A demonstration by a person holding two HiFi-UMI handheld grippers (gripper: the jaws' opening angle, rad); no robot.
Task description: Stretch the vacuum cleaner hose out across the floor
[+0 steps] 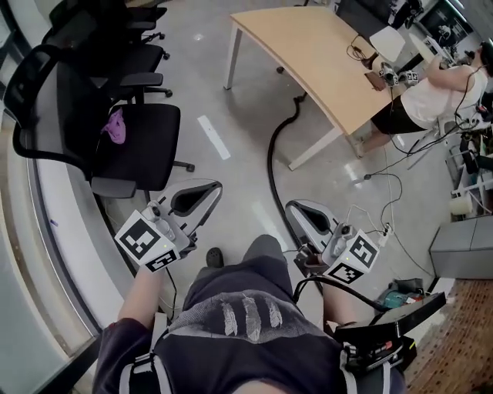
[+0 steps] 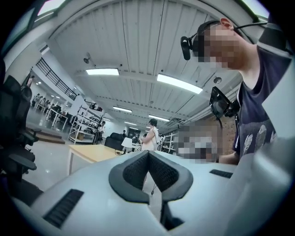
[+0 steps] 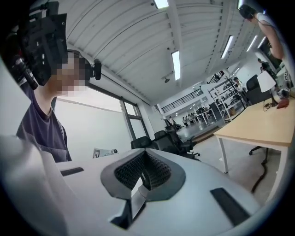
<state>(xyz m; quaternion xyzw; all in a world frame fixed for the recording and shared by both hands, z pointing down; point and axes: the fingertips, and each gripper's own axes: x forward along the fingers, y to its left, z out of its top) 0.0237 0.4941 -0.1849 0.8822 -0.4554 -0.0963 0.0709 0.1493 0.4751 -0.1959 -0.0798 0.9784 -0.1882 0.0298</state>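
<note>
The left gripper (image 1: 196, 198) and the right gripper (image 1: 308, 215) are both closed, jaws pressed together with nothing between them. The hose (image 1: 270, 161) lies on the floor (image 1: 239, 108) in a curve, running from under the near edge of the table (image 1: 308, 46) toward the right gripper.

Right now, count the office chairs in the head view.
3. The nearest chair has a purple thing on its seat; the second chair stands right behind it; the third chair is at the top edge. Others may be hidden behind them.
</note>
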